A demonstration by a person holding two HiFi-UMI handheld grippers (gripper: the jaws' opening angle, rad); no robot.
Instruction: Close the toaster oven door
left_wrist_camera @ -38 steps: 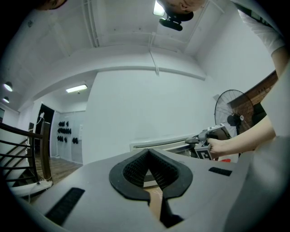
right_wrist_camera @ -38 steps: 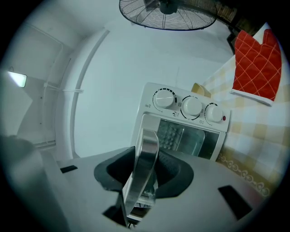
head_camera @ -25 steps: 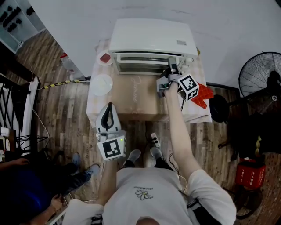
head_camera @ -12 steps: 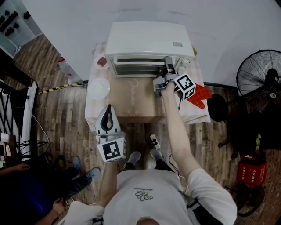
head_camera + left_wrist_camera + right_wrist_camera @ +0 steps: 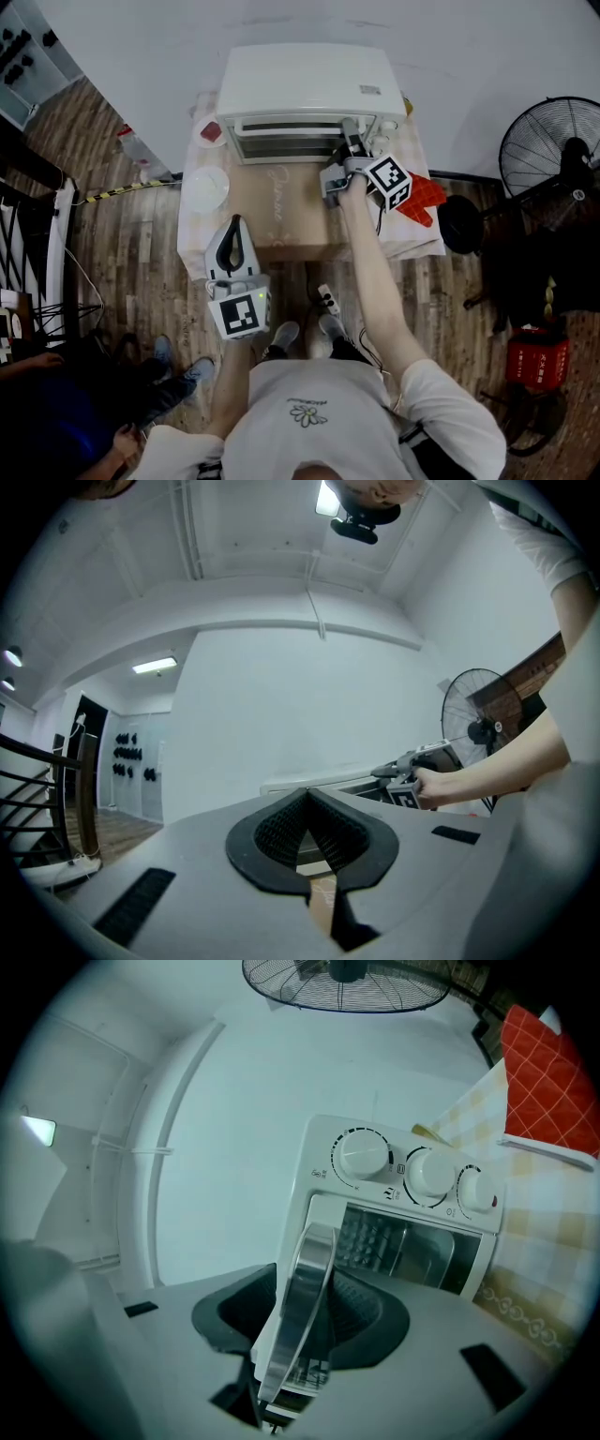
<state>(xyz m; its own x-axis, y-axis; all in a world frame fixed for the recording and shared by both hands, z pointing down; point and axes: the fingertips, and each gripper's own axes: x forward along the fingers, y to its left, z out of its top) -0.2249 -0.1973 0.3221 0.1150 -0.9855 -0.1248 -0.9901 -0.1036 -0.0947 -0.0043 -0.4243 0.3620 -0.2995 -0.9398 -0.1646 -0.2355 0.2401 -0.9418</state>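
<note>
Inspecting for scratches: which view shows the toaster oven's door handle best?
Right gripper view: the chrome handle stands close-up. Head view barely shows it from above; left gripper view catches only the distant oven.

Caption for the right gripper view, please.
Right gripper, jaws just opening, straddles the chrome door handle of the white toaster oven, whose door looks shut.
</note>
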